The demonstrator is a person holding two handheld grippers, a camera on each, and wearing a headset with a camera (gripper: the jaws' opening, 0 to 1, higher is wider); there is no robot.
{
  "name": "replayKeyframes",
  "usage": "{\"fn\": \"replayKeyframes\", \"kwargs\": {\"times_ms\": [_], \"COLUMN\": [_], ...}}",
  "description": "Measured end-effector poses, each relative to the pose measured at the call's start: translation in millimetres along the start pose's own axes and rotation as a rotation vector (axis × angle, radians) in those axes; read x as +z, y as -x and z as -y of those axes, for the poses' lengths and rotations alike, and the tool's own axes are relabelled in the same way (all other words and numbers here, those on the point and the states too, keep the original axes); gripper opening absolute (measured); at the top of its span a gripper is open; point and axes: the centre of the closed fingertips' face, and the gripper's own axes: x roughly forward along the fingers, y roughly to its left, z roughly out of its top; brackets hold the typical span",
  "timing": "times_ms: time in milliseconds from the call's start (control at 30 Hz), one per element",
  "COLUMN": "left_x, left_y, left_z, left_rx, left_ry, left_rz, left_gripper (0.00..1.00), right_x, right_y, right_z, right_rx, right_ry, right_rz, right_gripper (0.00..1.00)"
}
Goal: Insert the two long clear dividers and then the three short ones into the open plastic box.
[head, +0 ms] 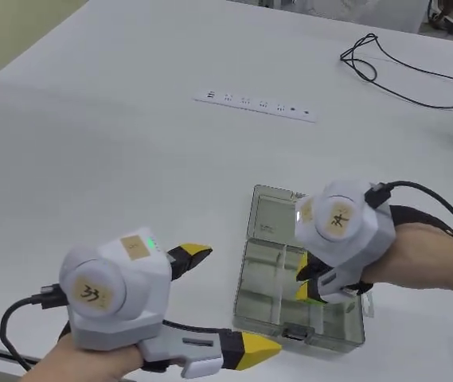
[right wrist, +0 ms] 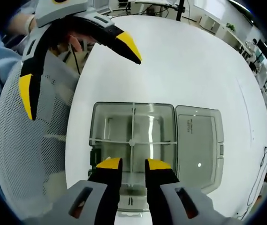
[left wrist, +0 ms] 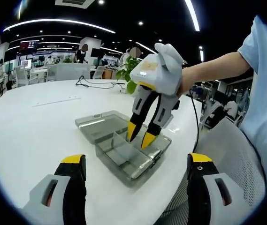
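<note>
Left gripper [head: 230,301] sits low at the near edge of the bench [head: 115,143], held from underneath by a hand, pointing right toward the box. Its jaws are spread wide with nothing between them. The right gripper [head: 306,280] comes in from the right on an outstretched arm and is tipped steeply down, with its yellow tips dipping into the open plastic box [head: 258,314].

In the right gripper view those jaws have only a narrow gap, and a thin clear strip runs straight up between them. I can't tell if they're actually pinching it.

Writing: the left gripper's round sticker reads "33". The right one has a similar sticker, but it's rotated and I can't read it cleanly. There's small embossed text on the lid [head: 272,215], too tiny to make out.

The box is smoky clear plastic and sits on the bench just beside the left gripper, with its lid flat open on the far side. The clear dividers [right wrist: 152,141] already cross inside it, splitting it into compartments.
</note>
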Motion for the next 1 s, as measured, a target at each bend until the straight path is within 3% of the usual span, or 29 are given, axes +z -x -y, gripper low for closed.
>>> {"fn": "replayKeyframes", "kwargs": {"times_ms": [233,400,533,767,1000], "left_x": [3.2,9.4,11.7,16.3,21.0], "left_y": [-0.4,0.8,1.9,-1.5,-9.1], "left_z": [-2.6,-8.1,-13.3,-15.8,-13.6], "left_rx": [-0.004,-0.004,-0.004,-0.011,-0.030], "left_ry": [-0.012,-0.013,-0.021,-0.030,-0.046], "left_rz": [-0.005,0.006,0.005,0.001,-0.005], "left_gripper": [0.91,0.91,0.90,0.91,0.91], "right_x": [7.6,16.7,13.1,-13.6,-44.8], "right_y": [17.0,28.2,36.2,50.1,63.3], "right_z": [-2.7,-11.1,-2.5,-1.2,-2.9], "right_rx": [0.007,0.054,-0.011,-0.068,-0.123], "right_ry": [-0.114,-0.212,-0.274,-0.375,-0.408], "right_rz": [0.170,0.354,0.436,0.456,0.451], "right_gripper": [0.44,0.66,0.85,1.00,1.00]}}
